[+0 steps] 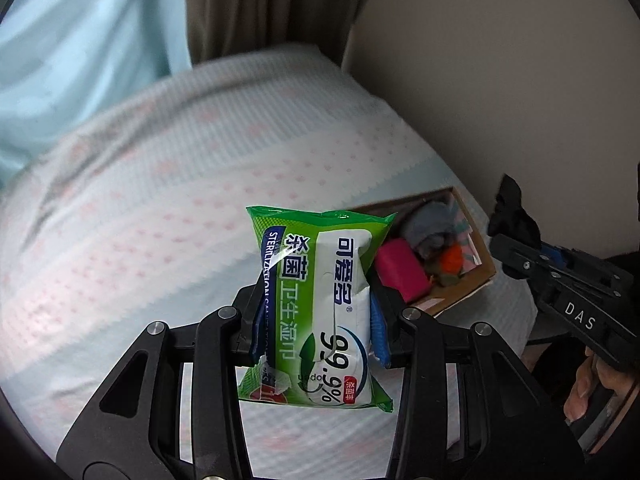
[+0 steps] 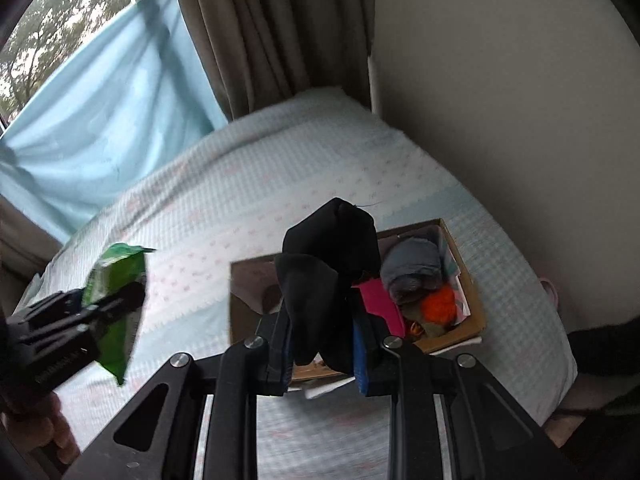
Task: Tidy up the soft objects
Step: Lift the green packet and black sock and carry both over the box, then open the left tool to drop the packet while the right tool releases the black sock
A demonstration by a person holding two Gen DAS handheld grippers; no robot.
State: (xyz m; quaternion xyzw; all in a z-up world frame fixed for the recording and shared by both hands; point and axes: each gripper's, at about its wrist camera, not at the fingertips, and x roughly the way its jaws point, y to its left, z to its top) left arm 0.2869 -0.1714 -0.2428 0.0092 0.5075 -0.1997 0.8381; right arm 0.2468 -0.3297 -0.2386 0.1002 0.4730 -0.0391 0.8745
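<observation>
My left gripper (image 1: 316, 320) is shut on a green and white pack of wet wipes (image 1: 320, 300), held up over the bed. The same wipes pack (image 2: 114, 304) and left gripper (image 2: 116, 300) show at the left of the right wrist view. My right gripper (image 2: 322, 340) is shut on a black sock (image 2: 324, 280), which bunches up above the pads. That black sock (image 1: 514, 216) and the right gripper (image 1: 508, 248) appear at the right edge of the left wrist view. A cardboard box (image 2: 472, 320) on the bed holds a pink item (image 2: 380, 304), a grey rolled cloth (image 2: 412, 268) and an orange fuzzy thing (image 2: 440, 304).
The bed (image 2: 240, 184) has a pale blue cover with pink dots. A beige wall (image 2: 500, 100) runs along its right side. Brown curtains (image 2: 260, 32) and a light blue cloth (image 2: 100, 100) hang at the far end. A person's hand (image 1: 592, 384) holds the right gripper.
</observation>
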